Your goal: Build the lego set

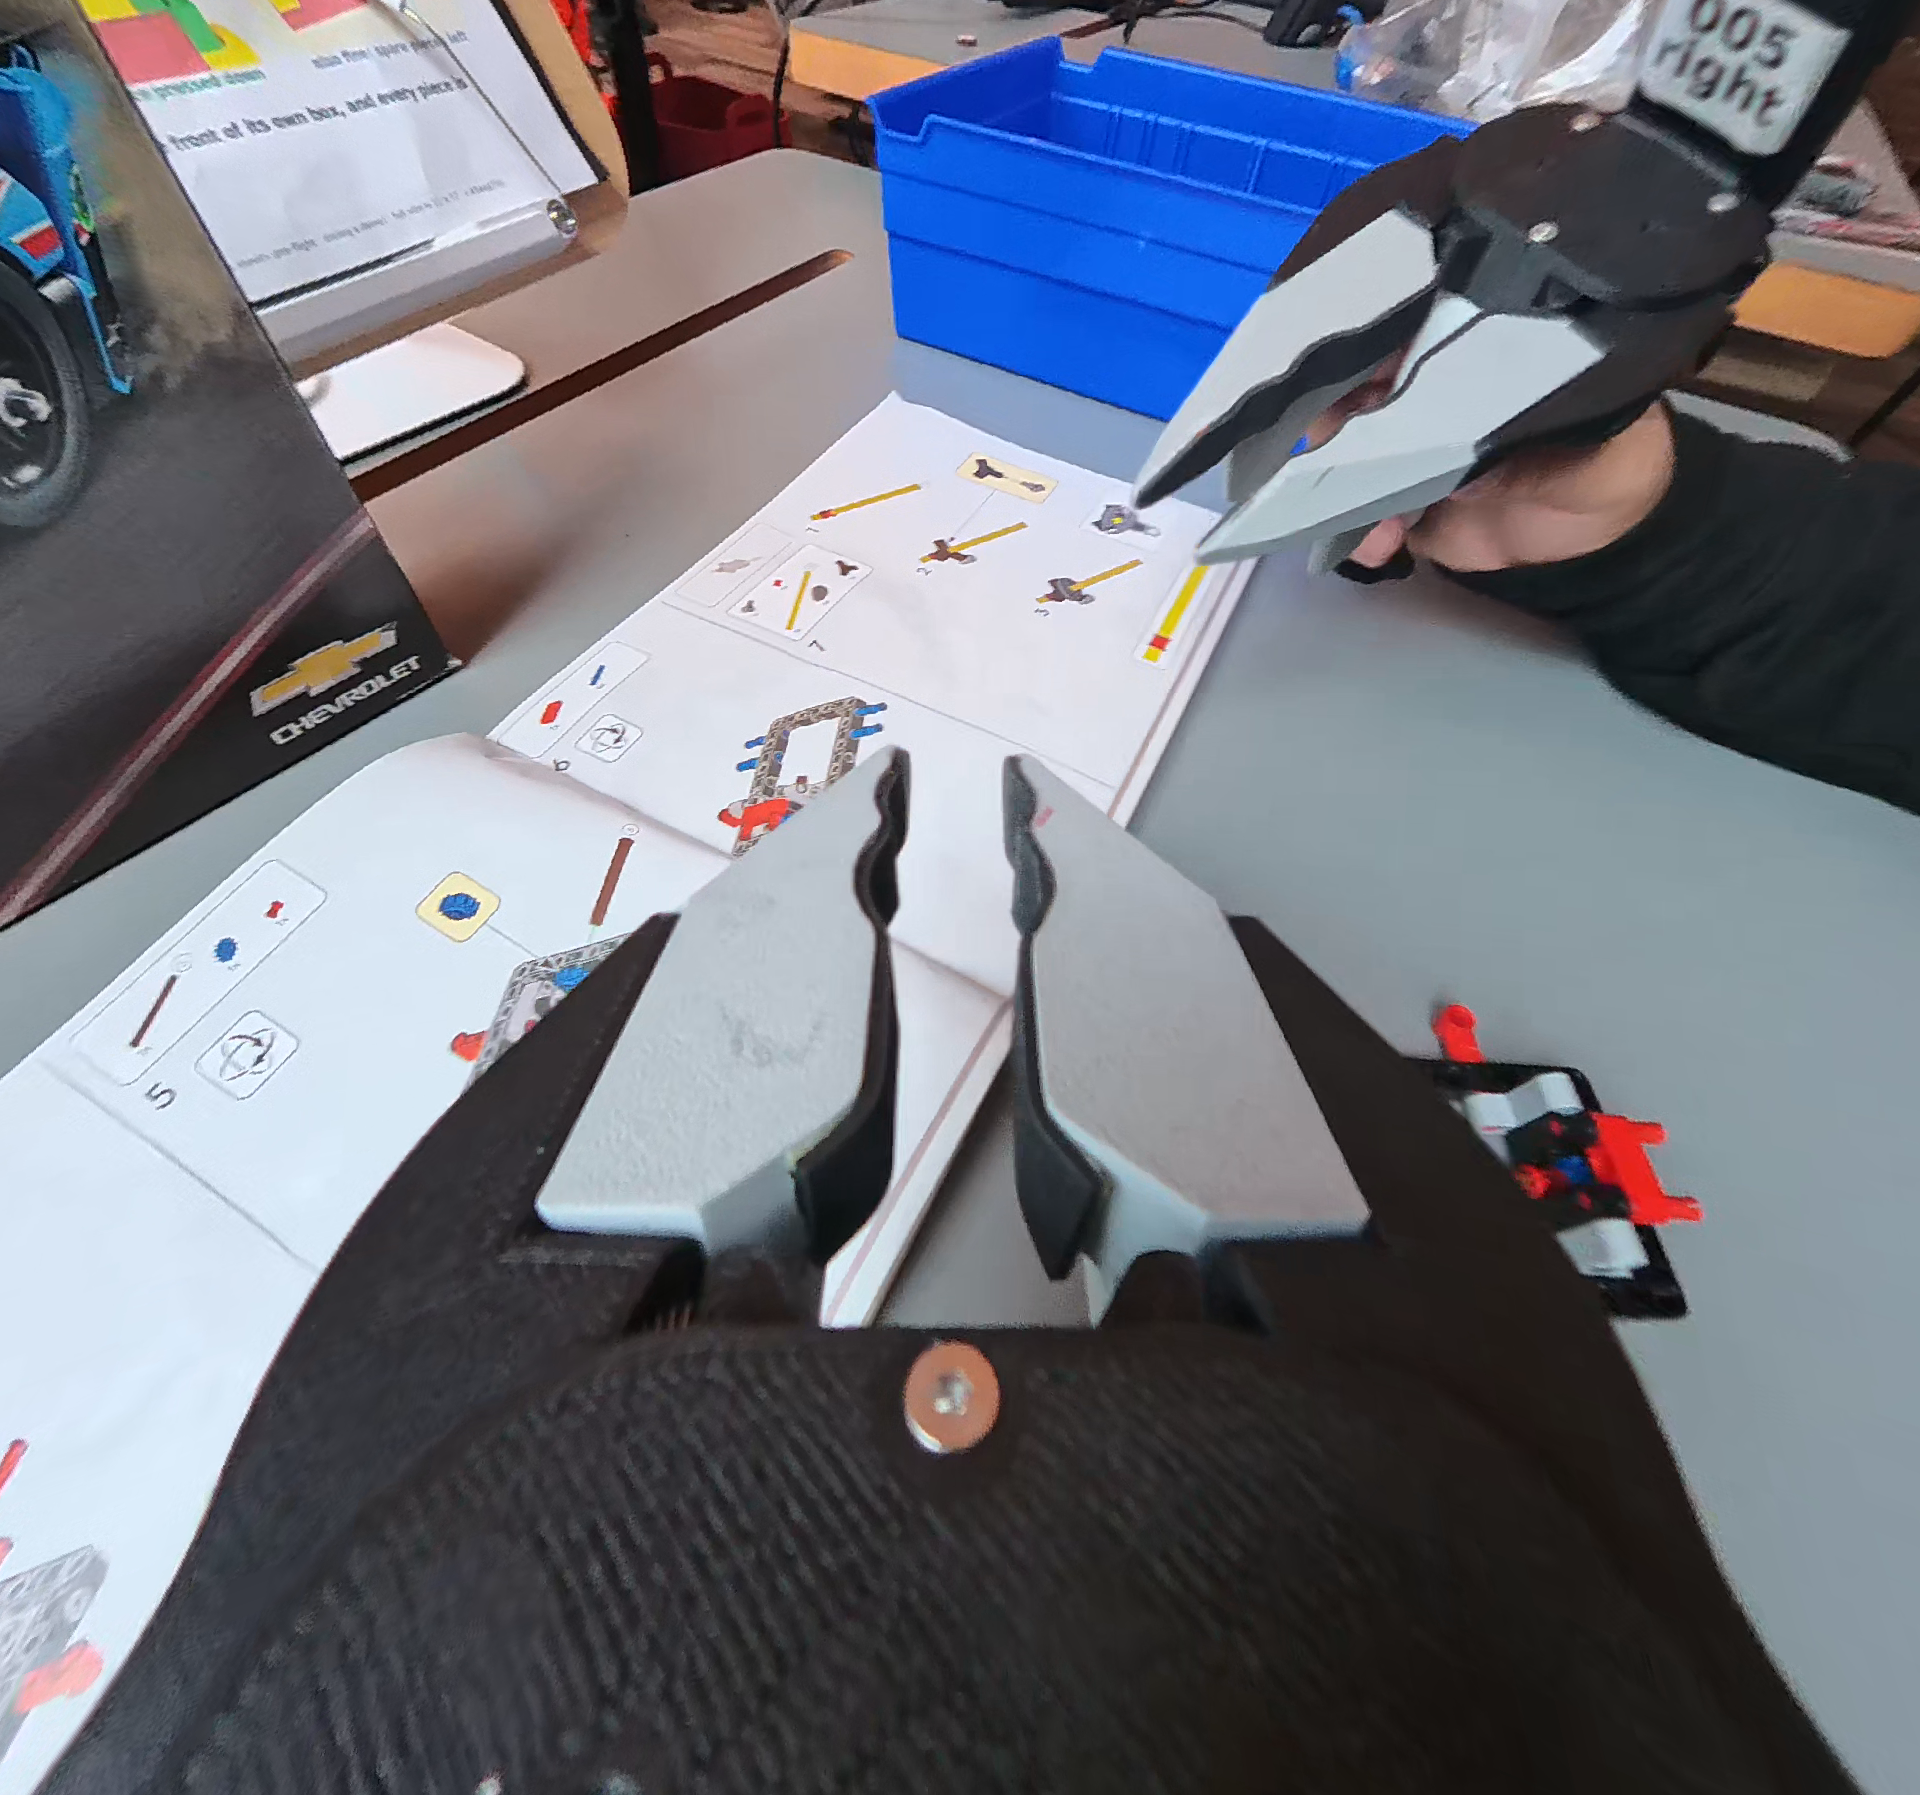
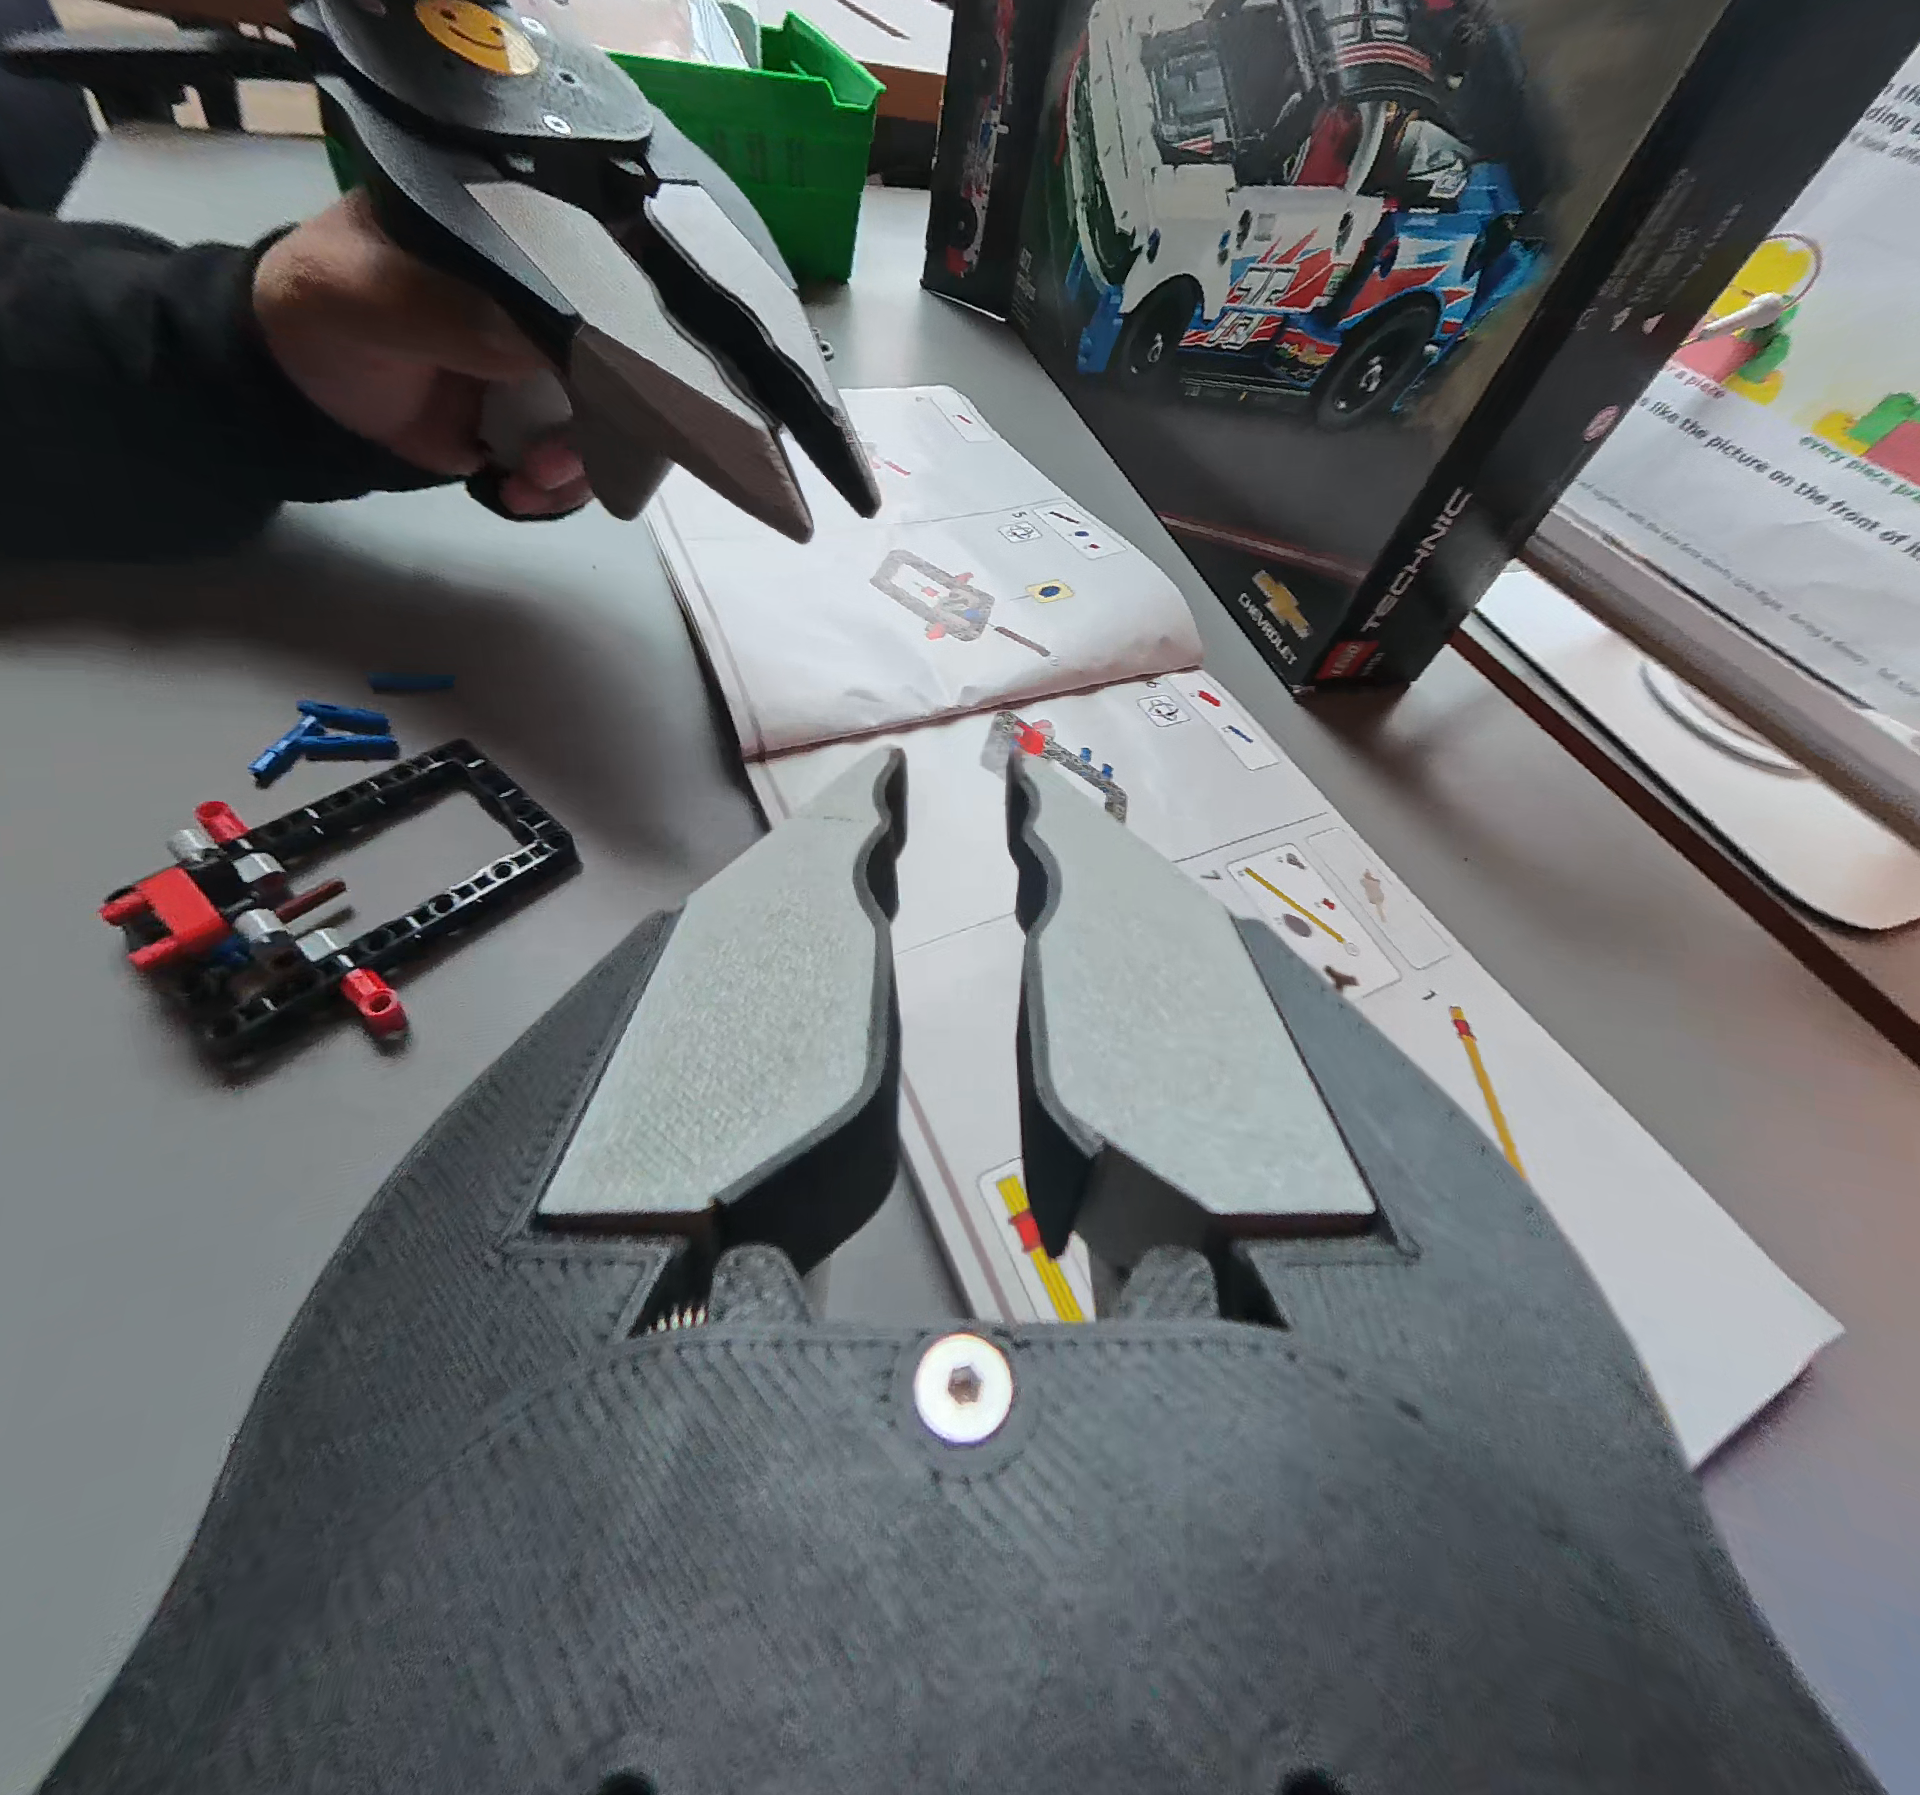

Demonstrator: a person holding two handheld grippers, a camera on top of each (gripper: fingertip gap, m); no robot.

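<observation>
Both tongs are hovering spread and empty over the open manual [image 2: 935, 623] lying on the grey bench [image 2: 416, 1174]: left tongs [image 1: 954, 771], right tongs [image 2: 954, 766]. The half-built frame [image 2: 343, 883] is sitting on the bench beside the manual, blue pins [image 2: 327, 732] near it. A printed, branded box [image 2: 1299, 218] is standing behind; a blue bin [image 1: 1091, 218] is sitting past the manual.

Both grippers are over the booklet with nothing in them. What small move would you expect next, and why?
Probably the left gripper reaching for a loose blue pin beside the black frame. Both it and the right gripper are open and empty above the open booklet, and the frame lies untouched on the table.
</observation>
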